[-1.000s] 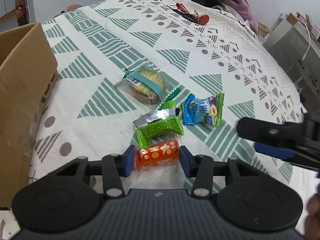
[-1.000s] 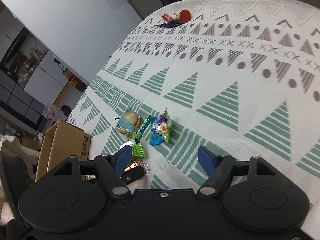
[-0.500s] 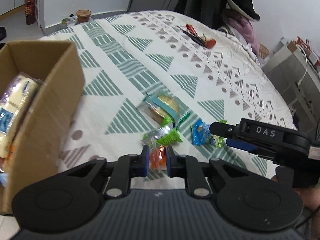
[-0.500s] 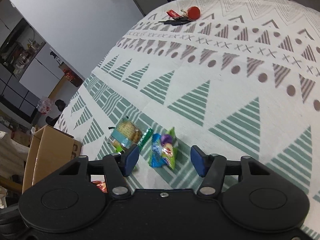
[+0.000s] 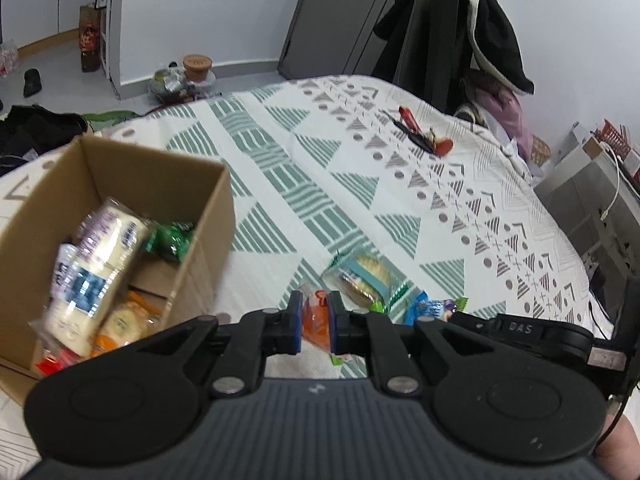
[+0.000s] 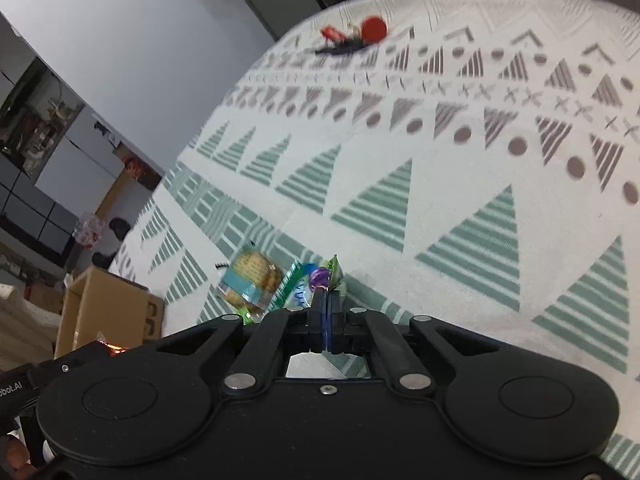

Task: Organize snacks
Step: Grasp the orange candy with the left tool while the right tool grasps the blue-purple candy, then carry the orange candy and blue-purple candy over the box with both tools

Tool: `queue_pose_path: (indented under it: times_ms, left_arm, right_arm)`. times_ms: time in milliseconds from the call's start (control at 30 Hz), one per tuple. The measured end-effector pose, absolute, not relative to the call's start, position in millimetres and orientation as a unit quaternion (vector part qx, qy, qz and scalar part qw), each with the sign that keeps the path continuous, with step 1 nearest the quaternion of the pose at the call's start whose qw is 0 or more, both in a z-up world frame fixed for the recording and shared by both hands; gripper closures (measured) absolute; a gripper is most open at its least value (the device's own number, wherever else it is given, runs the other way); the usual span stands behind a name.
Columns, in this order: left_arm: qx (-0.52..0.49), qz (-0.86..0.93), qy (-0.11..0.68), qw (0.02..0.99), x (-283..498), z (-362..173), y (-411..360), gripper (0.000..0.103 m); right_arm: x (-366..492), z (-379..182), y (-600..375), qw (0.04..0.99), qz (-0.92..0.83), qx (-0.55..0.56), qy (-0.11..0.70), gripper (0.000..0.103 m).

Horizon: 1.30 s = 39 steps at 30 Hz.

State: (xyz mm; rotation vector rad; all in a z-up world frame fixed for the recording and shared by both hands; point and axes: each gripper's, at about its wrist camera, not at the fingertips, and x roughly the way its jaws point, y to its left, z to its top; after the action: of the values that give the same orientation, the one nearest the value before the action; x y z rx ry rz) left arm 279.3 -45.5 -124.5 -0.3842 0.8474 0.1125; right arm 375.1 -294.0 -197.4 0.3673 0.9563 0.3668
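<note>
Orange snack pack (image 5: 316,318) clamped in my left gripper (image 5: 314,320), carrying toward cardboard box (image 5: 192,248) at left; right gripper (image 6: 326,312) pinched on blue candy wrapper (image 6: 316,280).

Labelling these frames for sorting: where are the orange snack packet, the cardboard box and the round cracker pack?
orange snack packet (image 5: 315,316), left wrist view, crumpled wrapper between the pads.
cardboard box (image 5: 208,240), left wrist view, right outer wall.
round cracker pack (image 6: 252,276), right wrist view, top cracker.

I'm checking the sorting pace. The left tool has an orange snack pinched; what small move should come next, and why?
Probably carry the left tool sideways over the cardboard box: its orange snack is pinched off the cloth, and the box stands open beside it.
</note>
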Motion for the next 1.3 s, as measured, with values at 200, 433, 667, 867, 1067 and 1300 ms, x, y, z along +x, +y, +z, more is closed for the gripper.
queue_pose_path:
  times_ms: [200, 433, 667, 867, 1067, 1300]
  left_arm:
    - [-0.183, 0.062, 0.390, 0.900, 267, -105, -38, 0.092]
    - [-0.182, 0.077, 0.369, 0.908, 251, -82, -24, 0.092]
    - [-0.180, 0.094, 0.352, 0.914, 235, -65, -5, 0.092]
    - [-0.185, 0.106, 0.345, 0.914, 223, -60, 13, 0.092]
    - [-0.192, 0.119, 0.345, 0.911, 215, -62, 34, 0.092]
    - [-0.202, 0.142, 0.359, 0.900, 205, -77, 63, 0.092]
  right_arm:
    - [361, -174, -296, 0.865, 0.187, 0.196, 0.422, 0.103]
    - [345, -152, -280, 0.871, 0.213, 0.193, 0.399, 0.103]
    - [325, -131, -262, 0.878, 0.230, 0.183, 0.378, 0.103]
    - [311, -119, -243, 0.882, 0.241, 0.173, 0.366, 0.103]
    - [299, -109, -223, 0.882, 0.258, 0.162, 0.358, 0.103]
    - [288, -102, -193, 0.884, 0.278, 0.141, 0.348, 0.103]
